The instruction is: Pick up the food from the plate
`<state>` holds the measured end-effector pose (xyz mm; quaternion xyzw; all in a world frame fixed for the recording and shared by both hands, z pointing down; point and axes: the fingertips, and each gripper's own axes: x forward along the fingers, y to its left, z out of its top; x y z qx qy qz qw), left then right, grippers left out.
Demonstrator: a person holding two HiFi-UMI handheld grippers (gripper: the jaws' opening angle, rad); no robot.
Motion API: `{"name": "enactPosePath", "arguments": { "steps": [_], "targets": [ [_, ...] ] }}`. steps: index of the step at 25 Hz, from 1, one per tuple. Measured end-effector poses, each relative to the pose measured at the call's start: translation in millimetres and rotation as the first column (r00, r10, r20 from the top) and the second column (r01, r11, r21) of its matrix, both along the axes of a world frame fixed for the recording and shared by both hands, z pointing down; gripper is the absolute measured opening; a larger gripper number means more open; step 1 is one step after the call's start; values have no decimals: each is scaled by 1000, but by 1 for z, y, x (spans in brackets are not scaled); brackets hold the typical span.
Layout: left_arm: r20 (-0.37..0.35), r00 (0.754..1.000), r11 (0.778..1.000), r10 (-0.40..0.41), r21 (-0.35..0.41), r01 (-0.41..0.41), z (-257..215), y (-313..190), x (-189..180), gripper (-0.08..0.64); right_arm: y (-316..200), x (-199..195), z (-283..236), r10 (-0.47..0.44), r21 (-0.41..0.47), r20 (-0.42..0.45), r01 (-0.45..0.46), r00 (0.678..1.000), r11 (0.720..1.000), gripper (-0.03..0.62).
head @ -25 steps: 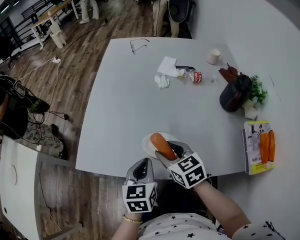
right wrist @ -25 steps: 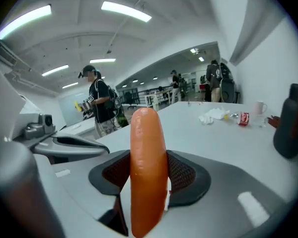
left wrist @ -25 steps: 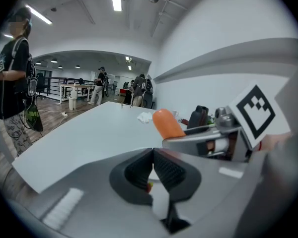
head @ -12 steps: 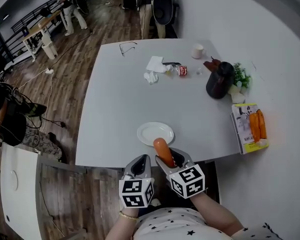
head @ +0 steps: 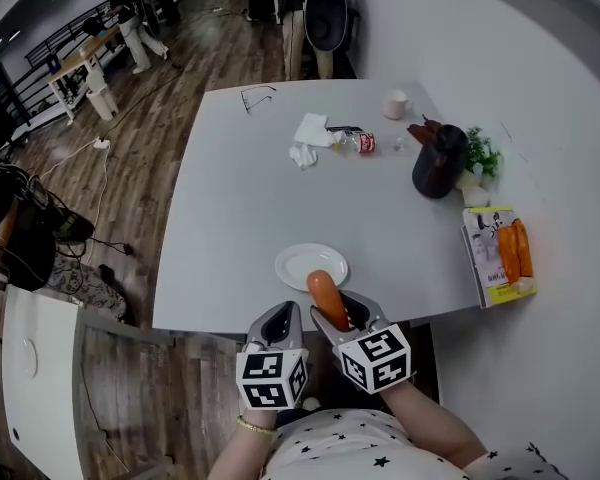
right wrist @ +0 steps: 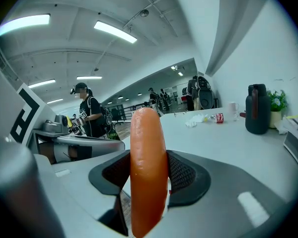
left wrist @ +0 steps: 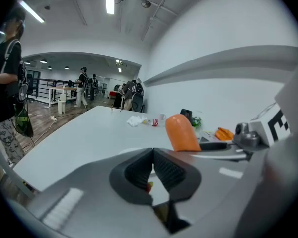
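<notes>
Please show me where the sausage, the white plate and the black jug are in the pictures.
sausage [right wrist: 148, 167]: right gripper view, on the middle of its orange length.
white plate [head: 302, 264]: head view, on the bare centre of the plate.
black jug [head: 438, 176]: head view, on its body.

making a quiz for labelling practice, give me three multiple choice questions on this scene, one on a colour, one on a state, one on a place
1. What colour is the plate?
A white
B blue
C black

2. How do the left tongs stand?
A wide open
B shut, with nothing in them
C gripping a spoon

3. Where is the sausage?
A lying on the plate
B in the right tongs
C in the left tongs

Answers:
1 A, it shows plain white in the head view.
2 B, their pads meet with nothing between them.
3 B, both pads press on its sides and the plate lies bare.
</notes>
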<state>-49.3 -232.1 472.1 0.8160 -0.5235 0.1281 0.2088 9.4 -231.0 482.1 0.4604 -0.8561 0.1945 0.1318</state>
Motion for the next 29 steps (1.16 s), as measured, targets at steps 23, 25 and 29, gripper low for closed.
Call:
{"name": "enactPosePath", "arguments": {
  "steps": [23, 25, 29],
  "targets": [
    [-2, 1000, 1000, -6, 11, 6, -3, -4, 4, 8, -2, 6, -9, -4, 24, -34, 5, 999, 1000, 216],
    [0, 1000, 1000, -4, 11, 4, -4, -4, 3, 8, -2, 6, -9, -5, 25, -41, 6, 999, 1000, 216],
    [-1, 1000, 1000, -5, 10, 5, -4, -4, 1, 8, -3, 5, -9, -5, 26, -46, 6, 999, 1000, 218]
  ]
}}
